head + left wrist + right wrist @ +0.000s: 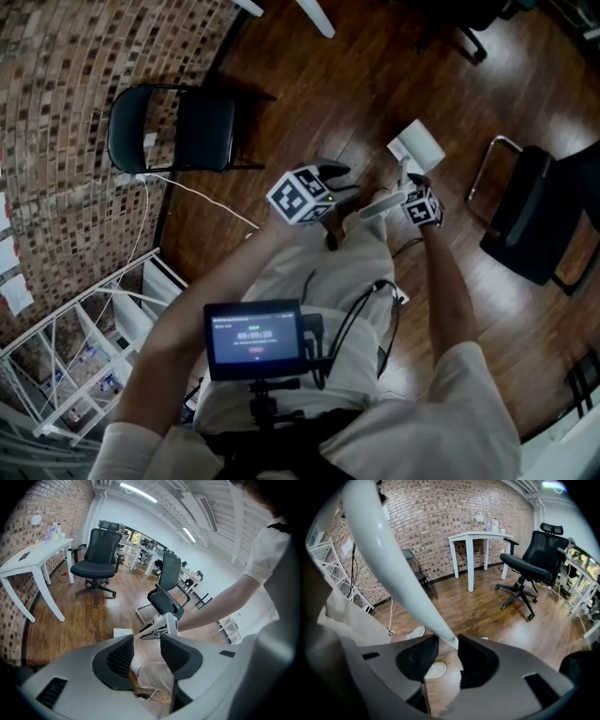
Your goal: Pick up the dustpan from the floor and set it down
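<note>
The white dustpan (415, 145) rests with its pan on the wooden floor in front of the person's feet, and its long handle (378, 205) slants back toward my right gripper (410, 187). In the right gripper view the handle (393, 569) runs from the upper left down to its tip between the jaws. The tip leans on the right pad (474, 660) and the left pad stands clear of it, so my right gripper (449, 654) is open. My left gripper (336, 174) hovers just left of it, jaws apart with nothing between them (146, 654). Ahead of it the pan (123, 632) shows.
A black folding chair (183, 131) stands by the brick wall with a white cable (197, 195) beside it. Another black chair (532, 217) is close on the right. A white wire rack (84, 347) is at lower left. A white table (480, 537) and an office chair (533, 569) stand further off.
</note>
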{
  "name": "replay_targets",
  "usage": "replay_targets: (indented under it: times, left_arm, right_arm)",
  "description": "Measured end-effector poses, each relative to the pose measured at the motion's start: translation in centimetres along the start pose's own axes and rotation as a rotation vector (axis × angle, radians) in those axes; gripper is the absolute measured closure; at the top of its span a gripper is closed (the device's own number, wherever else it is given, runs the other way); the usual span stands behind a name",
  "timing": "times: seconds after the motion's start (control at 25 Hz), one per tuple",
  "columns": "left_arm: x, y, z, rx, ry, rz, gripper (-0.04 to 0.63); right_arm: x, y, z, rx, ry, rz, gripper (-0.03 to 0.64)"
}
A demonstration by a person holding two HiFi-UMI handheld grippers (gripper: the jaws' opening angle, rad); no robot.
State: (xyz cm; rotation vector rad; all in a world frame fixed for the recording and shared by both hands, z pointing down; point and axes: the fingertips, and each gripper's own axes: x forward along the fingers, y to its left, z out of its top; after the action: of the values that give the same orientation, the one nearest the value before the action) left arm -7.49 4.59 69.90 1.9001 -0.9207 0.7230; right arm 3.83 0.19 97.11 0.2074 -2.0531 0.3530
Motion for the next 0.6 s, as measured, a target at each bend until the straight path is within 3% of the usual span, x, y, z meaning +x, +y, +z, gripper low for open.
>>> replay_targets:
  times: [0.32, 0.6]
  left_arm:
    - [-0.3, -0.5, -2.6, -0.015, 0.012, 0.002, 0.434]
    - [-0.2, -1.1, -3.9, -0.025, 0.013, -0.007, 0.434]
  right_arm:
    - [1.1, 2.4, -1.0, 0.01, 0.011, 0.027, 0.454]
    - [0.7, 2.6, -1.6, 0.046, 0.011, -0.002, 0.451]
